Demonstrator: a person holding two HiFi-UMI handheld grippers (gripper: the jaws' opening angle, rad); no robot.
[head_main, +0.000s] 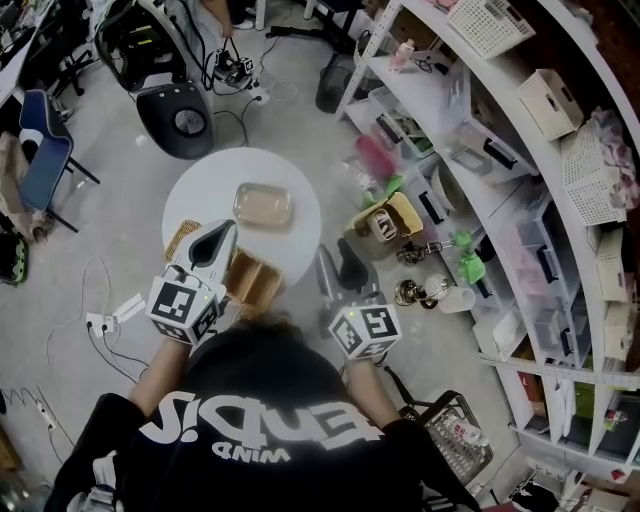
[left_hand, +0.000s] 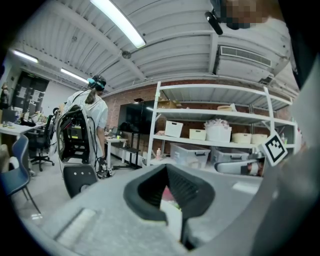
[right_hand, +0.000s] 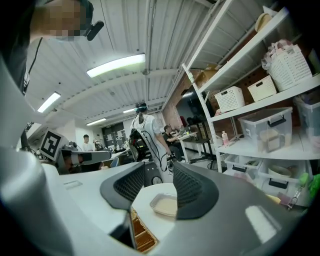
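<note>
Box (head_main: 252, 282): wooden, w/ compartments, sitting at the table's near edge, btw. the two grippers.

1. Table (head_main: 210, 185): round, white, carrying all the items listed below. Shelf rack (head_main: 520, 215) is running along its R side, well apart.
2. L gripper (head_main: 220, 232): hovering over the table's near-left part and pointing away from the wearer. Jaws are meeting at the tips and gripping nothing. Its own view is looking out level at the rack, not down at the box.
3. R gripper (head_main: 335, 252): hanging just off the table's R edge. Jaws are standing approx. half apart w/ nothing btw. them. Its view is showing the tub beyond the gap and the box low in the gap.
4. Box, position: lying just R of the L gripper, whose body is overlapping the box's L edge in the head view, so contact can't be told. From the R gripper it is lying to the L and lower, near but apart. L is looking the nearer of the two. The box's near end is disappearing under the wearer, so the long axis isn't readable; the divider seems to be running toward the wearer.
5. Tub (head_main: 263, 205): shallow, clear, rectangular, pale inside. It is resting mid-table beyond the box, apart from it, w/ long axis lying L–R.
6. Mat (head_main: 182, 238): small, woven, lying flat just L of the L gripper.
</note>
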